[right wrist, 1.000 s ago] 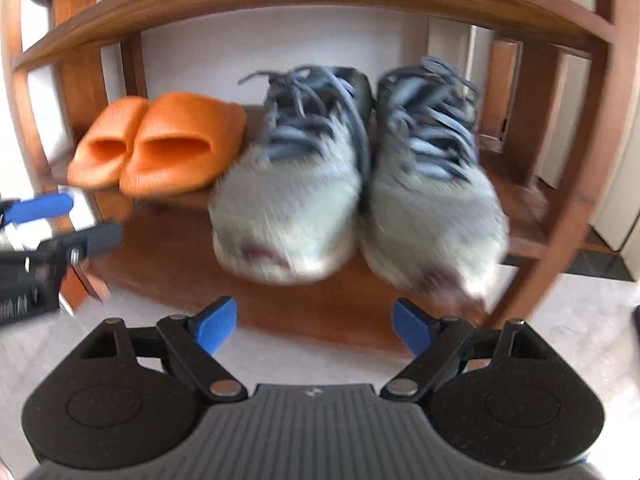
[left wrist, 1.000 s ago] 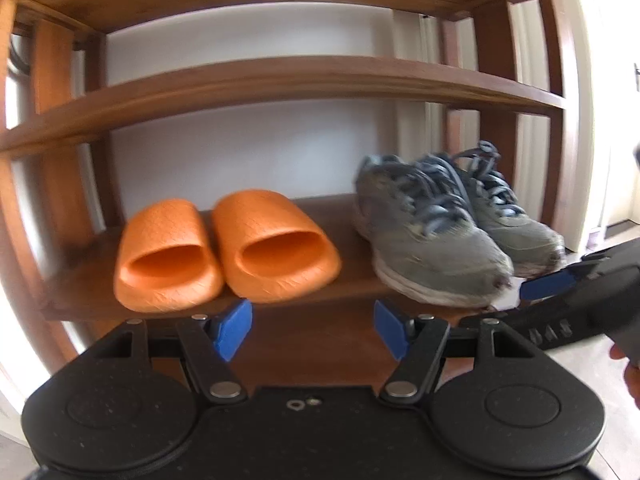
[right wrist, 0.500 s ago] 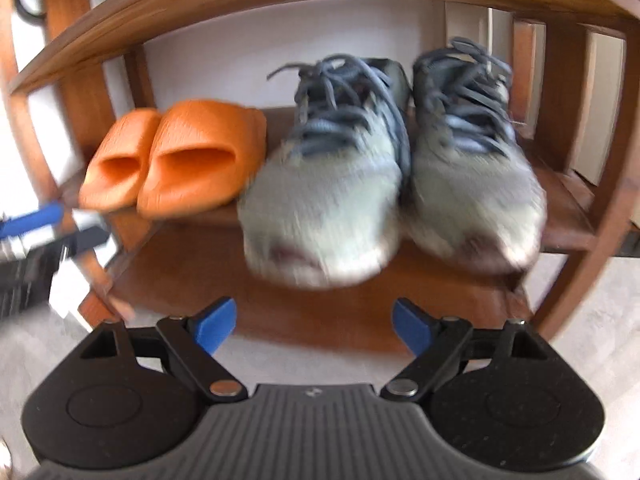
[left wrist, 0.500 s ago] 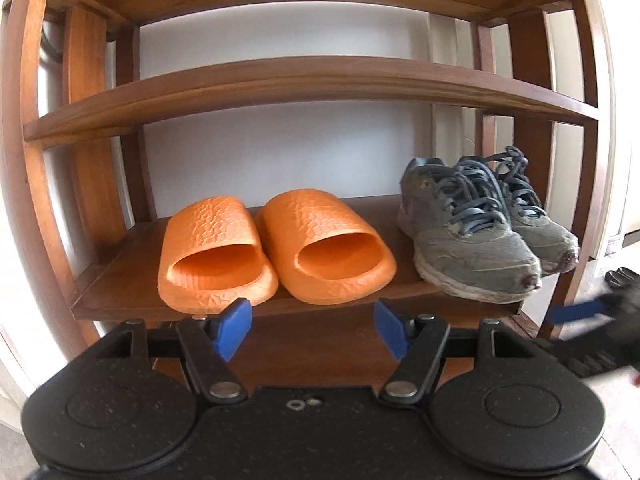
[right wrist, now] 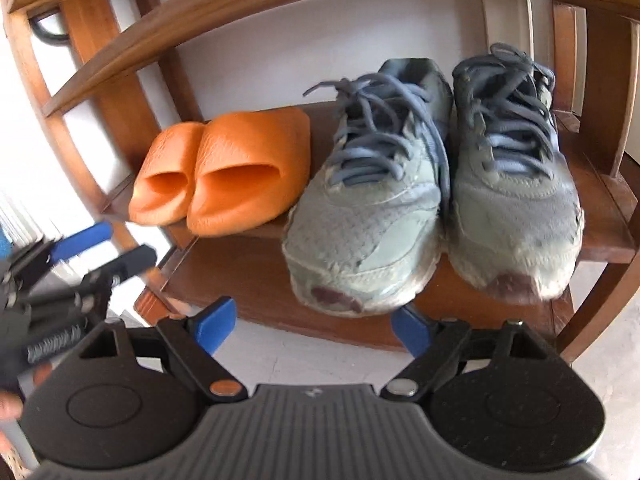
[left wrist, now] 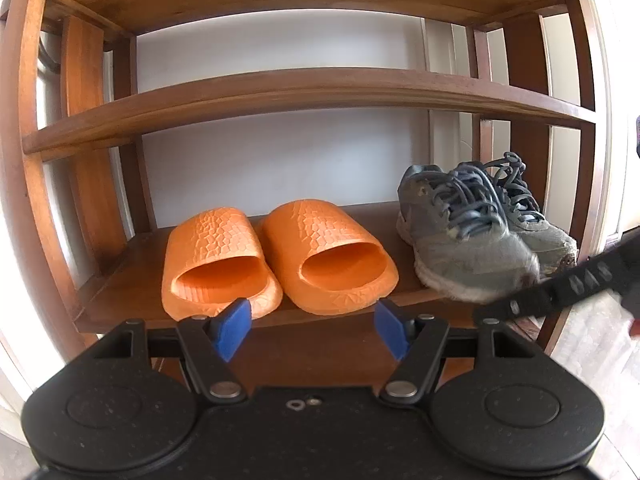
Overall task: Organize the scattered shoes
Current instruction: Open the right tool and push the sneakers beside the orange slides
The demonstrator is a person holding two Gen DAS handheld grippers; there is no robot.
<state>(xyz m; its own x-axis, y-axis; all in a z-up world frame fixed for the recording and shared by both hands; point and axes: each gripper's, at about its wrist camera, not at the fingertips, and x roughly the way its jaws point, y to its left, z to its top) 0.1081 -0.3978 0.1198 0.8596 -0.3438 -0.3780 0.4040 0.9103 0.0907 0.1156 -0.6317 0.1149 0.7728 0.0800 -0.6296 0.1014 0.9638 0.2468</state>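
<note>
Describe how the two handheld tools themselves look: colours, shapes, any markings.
Both are matte black. The left tool has two round discs, angled linkage arms with silver rivets and blue pads on its fingertips. The right tool matches, with a ribbed grey centre plate. Seen from the side, the left one shows a coiled metal spring. No cables or sleeves visible.

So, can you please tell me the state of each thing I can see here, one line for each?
orange slippers: on the lower shelf, side by side, upright, open ends facing the camera
grey sneakers: on the same shelf, side by side, laced, toes past the front edge
middle shelf: nothing visible on it
left gripper: open, holding nothing
right gripper: open, holding nothing
</note>
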